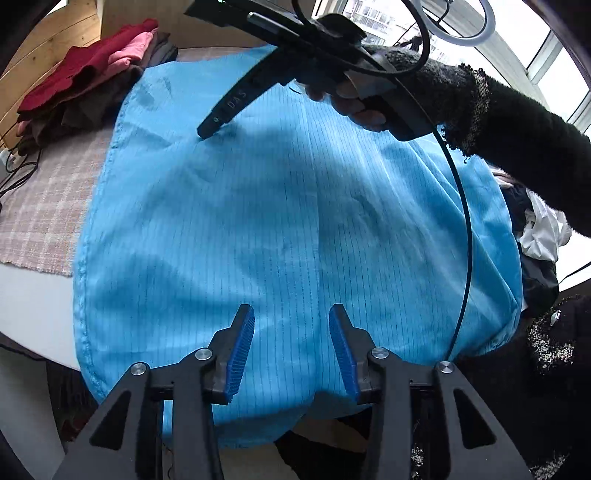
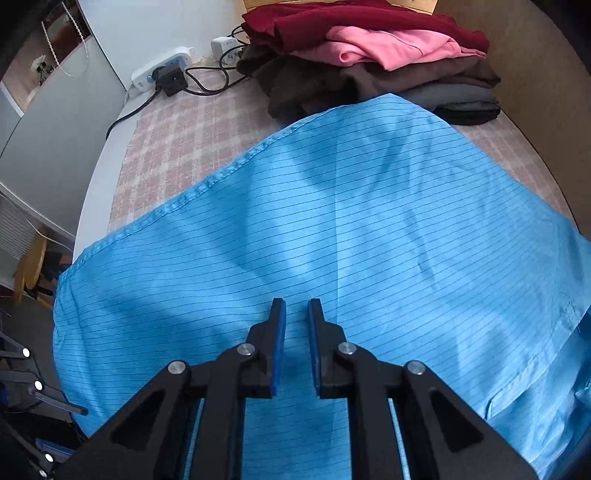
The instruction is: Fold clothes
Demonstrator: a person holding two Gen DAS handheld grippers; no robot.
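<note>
We list one blue pinstriped garment [image 1: 288, 206]: thin, limp, slippery; grip its stitched hem; left gripper [image 1: 291, 314] apart, right gripper [image 2: 296, 306] narrow, both empty.

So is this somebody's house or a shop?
Probably a home. A stack of folded clothes sits on a checked tablecloth, a power strip lies by the wall, and apartment buildings show through the window.

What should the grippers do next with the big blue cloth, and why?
Probably bring the left gripper down to pinch the near edge of the blue garment and fold it over. Its jaws are open and empty above the cloth, which lies spread flat, not yet folded like the clothes pile.
</note>
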